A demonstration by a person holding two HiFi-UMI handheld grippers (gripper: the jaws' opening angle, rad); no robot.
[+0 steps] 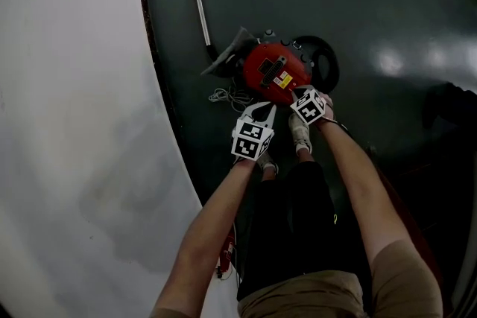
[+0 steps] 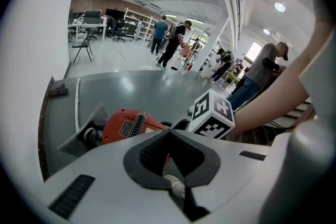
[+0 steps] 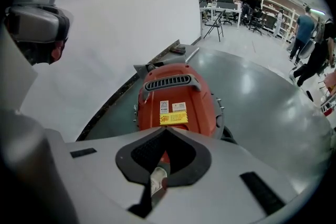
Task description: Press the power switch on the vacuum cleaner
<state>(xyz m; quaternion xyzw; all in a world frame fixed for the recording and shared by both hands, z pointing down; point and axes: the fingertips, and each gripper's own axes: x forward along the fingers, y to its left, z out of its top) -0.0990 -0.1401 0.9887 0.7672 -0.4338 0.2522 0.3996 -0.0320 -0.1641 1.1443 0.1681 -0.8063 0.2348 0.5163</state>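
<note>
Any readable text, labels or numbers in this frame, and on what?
No text is legible.
Yellow sticker on the red vacuum cleaner: print too blurred to read.
Two white labels above it: too small to read.
Marker cube: patterns only, no words.

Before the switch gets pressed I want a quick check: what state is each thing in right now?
vacuum cleaner: standing on the dark floor, label side up; running or not cannot be told.
metal tube: lying flat on the floor.
cord: loose, tangled beside the vacuum cleaner.
left gripper: jaws shut, empty.
right gripper: jaws shut, empty, aimed at the vacuum cleaner.
</note>
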